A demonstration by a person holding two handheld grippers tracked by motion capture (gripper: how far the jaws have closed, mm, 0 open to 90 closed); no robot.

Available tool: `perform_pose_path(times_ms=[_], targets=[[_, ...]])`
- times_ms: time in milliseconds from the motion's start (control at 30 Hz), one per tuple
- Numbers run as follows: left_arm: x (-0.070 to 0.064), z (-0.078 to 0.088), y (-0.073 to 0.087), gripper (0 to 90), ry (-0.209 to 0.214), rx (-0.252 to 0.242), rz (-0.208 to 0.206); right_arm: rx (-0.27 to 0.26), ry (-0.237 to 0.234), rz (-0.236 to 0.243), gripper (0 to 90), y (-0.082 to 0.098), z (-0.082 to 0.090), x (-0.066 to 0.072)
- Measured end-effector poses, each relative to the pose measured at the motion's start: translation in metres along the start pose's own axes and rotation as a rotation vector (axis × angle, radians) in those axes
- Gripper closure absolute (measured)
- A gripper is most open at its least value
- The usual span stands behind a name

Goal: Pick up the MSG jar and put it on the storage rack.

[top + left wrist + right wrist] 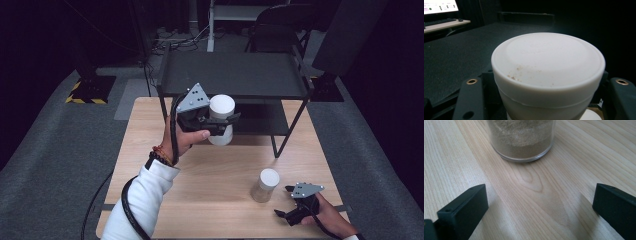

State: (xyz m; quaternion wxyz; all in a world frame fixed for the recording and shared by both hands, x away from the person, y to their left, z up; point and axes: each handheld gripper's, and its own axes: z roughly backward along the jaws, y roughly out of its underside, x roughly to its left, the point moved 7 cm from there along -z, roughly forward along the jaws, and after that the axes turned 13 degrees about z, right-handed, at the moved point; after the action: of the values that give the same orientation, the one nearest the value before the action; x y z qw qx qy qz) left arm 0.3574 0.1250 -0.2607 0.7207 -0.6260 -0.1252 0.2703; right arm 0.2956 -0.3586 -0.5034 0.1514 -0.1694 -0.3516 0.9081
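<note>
My left gripper (pixel 224 123) is shut on a white-lidded jar (pixel 221 119), held up above the wooden table (pixel 200 175) in front of a black shelf rack (pixel 232 75). In the left gripper view the jar's white lid (pixel 548 62) sits close between the two black jaws, with the rack's dark top behind it. A second jar (pixel 265 185) with a white lid and brownish powder stands on the table at the right. My right gripper (pixel 286 201) rests open just to its right; in the right gripper view the jar's glass base (pixel 521 140) stands ahead of the spread jaws, untouched.
The black rack has a top shelf and a lower shelf (pixel 260 120), its legs on the table's far half. A desk with a lit monitor (pixel 440 6) is far off at the left. Dark chairs (pixel 280 25) and cables lie behind the rack.
</note>
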Motion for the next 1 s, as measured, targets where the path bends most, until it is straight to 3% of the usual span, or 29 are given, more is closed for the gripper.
perform_pose_path(times_ms=[500, 1000], targets=[[-0.003, -0.009, -0.031, 33.8, -0.023, -0.020, -0.023, 0.000, 0.000, 0.001, 0.0, 0.000, 0.000, 0.000], [0.004, -0.015, -0.064, 33.8, -0.015, -0.063, -0.012, -0.001, 0.000, 0.001, 0.0, 0.000, 0.000, 0.000]])
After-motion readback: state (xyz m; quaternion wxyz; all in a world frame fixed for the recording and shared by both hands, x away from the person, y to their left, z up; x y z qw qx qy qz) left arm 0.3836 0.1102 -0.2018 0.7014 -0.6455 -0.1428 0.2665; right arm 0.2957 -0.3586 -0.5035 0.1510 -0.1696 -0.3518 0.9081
